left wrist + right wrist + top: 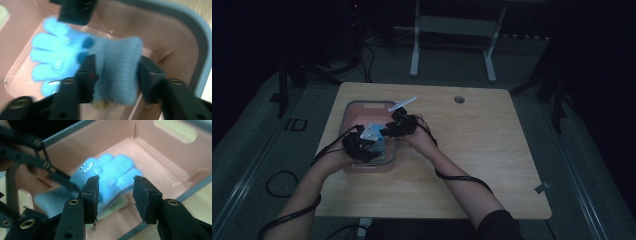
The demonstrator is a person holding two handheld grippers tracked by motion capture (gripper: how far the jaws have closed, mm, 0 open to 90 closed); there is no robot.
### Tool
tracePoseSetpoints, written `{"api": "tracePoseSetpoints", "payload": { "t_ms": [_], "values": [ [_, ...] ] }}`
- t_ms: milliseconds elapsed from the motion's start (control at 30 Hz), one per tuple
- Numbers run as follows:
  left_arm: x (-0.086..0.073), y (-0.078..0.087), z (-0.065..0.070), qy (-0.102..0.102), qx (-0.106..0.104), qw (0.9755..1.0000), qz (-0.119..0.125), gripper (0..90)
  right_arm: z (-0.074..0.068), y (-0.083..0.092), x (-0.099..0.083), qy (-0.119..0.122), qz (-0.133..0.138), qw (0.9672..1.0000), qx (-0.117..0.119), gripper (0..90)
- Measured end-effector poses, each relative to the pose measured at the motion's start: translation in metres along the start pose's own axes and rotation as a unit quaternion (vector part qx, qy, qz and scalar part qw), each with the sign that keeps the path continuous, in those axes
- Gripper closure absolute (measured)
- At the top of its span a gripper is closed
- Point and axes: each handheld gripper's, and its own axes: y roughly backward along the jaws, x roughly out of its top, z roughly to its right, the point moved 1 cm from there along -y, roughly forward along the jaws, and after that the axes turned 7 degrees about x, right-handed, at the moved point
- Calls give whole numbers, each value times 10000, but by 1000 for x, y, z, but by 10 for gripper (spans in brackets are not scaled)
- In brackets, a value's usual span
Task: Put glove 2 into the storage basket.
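Forearms come in from the bottom of the high view, each hand holding a gripper over a pink bin (388, 162) on the left part of the wooden bench (482, 150). Cables trail back from both grippers along the arms.

The left gripper (361, 145) sits over the near half of the bin, with a grey plate on top. In the left gripper view its jaws pinch the grey-blue cuff of a glove (110, 75), 1 jaw on each side of the knit, which bulges between them. The glove's bright blue fingers (50, 65) stretch away from the cuff across the bin floor (22, 85). The picture is blurred.

The right gripper (401, 125) is just beyond and to the right of the left one, over the bin's right rim. In the right gripper view its jaws are spread apart, with the fingers of the glove (115, 175) lying between and past them; whether either jaw touches the knit I cannot tell. The glove bears a small face with white teeth. Under it a pale green piece (115, 207) of cloth shows. The left gripper (42, 167) reaches in from the left of that view to the cuff.

Beyond the bin, the bench has a round hole (459, 99) near its far edge.
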Motion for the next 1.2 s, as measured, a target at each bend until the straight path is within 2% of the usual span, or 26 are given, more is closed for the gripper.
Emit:
{"api": "tracePoseSetpoints", "payload": {
  "t_ms": [33,100,167,233,300,367,400,467,667,900,1033,1100,1200],
  "values": [
    [2,2,0,110,118,9998,84,420,-1,3,0,41,31,10000,-3,553],
    [5,7,0,302,165,9991,263,350,-2,8,-1,111,47,9999,19,506],
    [10,11,1,491,185,9980,340,252,-3,15,-2,126,50,9999,37,468],
    [14,15,3,661,338,9964,410,174,-4,21,-3,172,124,9998,49,413],
    [19,19,5,787,339,9952,482,138,-5,27,-4,215,193,9995,113,382],
    [23,21,8,905,106,9942,578,74,-6,31,-7,281,237,9993,114,347],
    [24,21,9,921,64,9939,609,34,-7,32,-8,292,250,9992,113,307],
    [27,21,13,900,46,9937,674,18,-7,35,-12,327,208,9992,94,235],
    [35,18,25,830,48,9930,840,11,-5,45,-23,332,330,9989,92,146],
    [46,15,39,777,-82,9919,998,12,2,59,-37,366,324,9988,-69,141],
    [52,10,50,801,-40,9915,1026,12,6,68,-45,411,321,9984,-230,141],
    [56,9,55,850,-109,9905,1077,12,8,71,-49,405,300,9984,-242,141],
    [61,7,62,824,-88,9899,1147,12,11,75,-56,453,221,9982,-316,141]
  ]
}}
